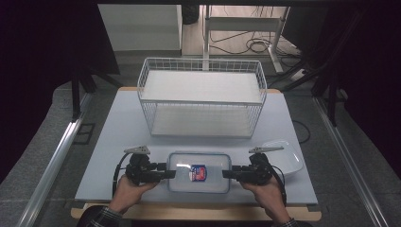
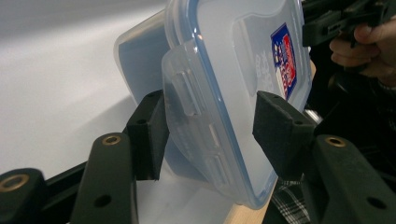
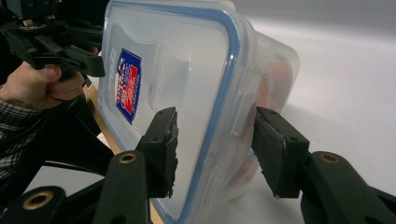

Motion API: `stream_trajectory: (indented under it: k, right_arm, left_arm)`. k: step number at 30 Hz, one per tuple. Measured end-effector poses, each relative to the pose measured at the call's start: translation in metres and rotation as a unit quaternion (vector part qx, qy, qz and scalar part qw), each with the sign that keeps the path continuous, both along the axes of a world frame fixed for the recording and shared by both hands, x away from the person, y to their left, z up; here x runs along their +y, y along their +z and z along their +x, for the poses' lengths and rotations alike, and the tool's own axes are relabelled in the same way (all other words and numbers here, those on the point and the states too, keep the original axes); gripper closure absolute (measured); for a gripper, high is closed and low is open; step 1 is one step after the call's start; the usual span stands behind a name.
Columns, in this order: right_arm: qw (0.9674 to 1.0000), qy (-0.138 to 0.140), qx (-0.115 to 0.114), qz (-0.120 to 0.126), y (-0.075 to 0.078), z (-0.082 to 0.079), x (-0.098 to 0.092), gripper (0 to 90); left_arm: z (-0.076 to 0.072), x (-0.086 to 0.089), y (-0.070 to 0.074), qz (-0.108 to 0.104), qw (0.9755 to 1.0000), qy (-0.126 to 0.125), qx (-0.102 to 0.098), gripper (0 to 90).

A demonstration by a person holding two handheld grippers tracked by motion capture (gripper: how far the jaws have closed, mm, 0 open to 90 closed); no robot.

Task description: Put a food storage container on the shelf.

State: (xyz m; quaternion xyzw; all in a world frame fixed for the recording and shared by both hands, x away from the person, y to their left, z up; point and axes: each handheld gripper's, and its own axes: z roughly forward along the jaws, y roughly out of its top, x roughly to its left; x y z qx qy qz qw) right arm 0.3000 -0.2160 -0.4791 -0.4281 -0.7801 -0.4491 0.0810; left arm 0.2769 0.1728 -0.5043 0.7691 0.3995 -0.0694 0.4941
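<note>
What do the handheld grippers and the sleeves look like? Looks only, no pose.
Both the left gripper and the right gripper are black, with two blocky jaws, brass-coloured rivets, a grey three-cornered plate on top and a trailing black cable. The sleeve is dark plaid.

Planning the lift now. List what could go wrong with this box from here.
1. The fingers straddle the end clip of the box with visible gaps, so the left gripper or right gripper may slip.
2. Squeezing a clip could pop the lid.
3. The plate sits close beside the right gripper and could get knocked.
</note>
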Motion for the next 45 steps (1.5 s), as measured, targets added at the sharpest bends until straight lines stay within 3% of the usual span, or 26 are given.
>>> stream_trajectory:
  k: [3, 8, 12, 17, 24, 30, 37, 45]
  right_arm:
    - [1.0000, -0.002, -0.002, -0.001, 0.000, -0.002, 0.000, 51.5]
    - [1.0000, -0.004, 0.001, 0.004, -0.002, -0.003, -0.002, 51.4]
    - [1.0000, -0.007, 0.004, 0.004, -0.002, -0.003, -0.002, 51.5]
    - [0.9997, -0.023, 0.007, 0.003, 0.001, -0.007, 0.000, 52.9]
    - [0.9992, -0.036, -0.016, 0.005, 0.003, -0.006, 0.002, 52.9]
    - [0.9983, -0.038, -0.043, 0.011, 0.015, -0.003, 0.001, 53.0]
    - [0.9974, -0.035, -0.061, 0.017, 0.029, 0.004, 0.001, 53.0]
    - [0.9956, -0.030, -0.085, 0.025, 0.053, 0.015, 0.005, 53.0]
  left_arm:
    - [0.000, -0.002, -0.001, 0.001, 1.0000, 0.003, -0.001, 44.7]
    - [0.007, 0.002, -0.009, -0.024, 0.9992, -0.009, 0.031, 41.9]
    - [0.006, 0.000, -0.005, -0.012, 0.9996, -0.007, 0.026, 43.9]
    - [0.006, 0.004, -0.005, -0.034, 0.9988, 0.007, 0.035, 48.5]
    - [0.008, 0.003, -0.003, -0.031, 0.9988, 0.013, 0.035, 50.6]
    - [0.011, 0.003, 0.010, -0.034, 0.9992, 0.017, 0.011, 50.9]
    - [0.016, 0.005, 0.025, -0.041, 0.9990, 0.018, -0.004, 51.7]
    - [0.024, 0.010, 0.052, -0.041, 0.9985, 0.022, -0.028, 51.9]
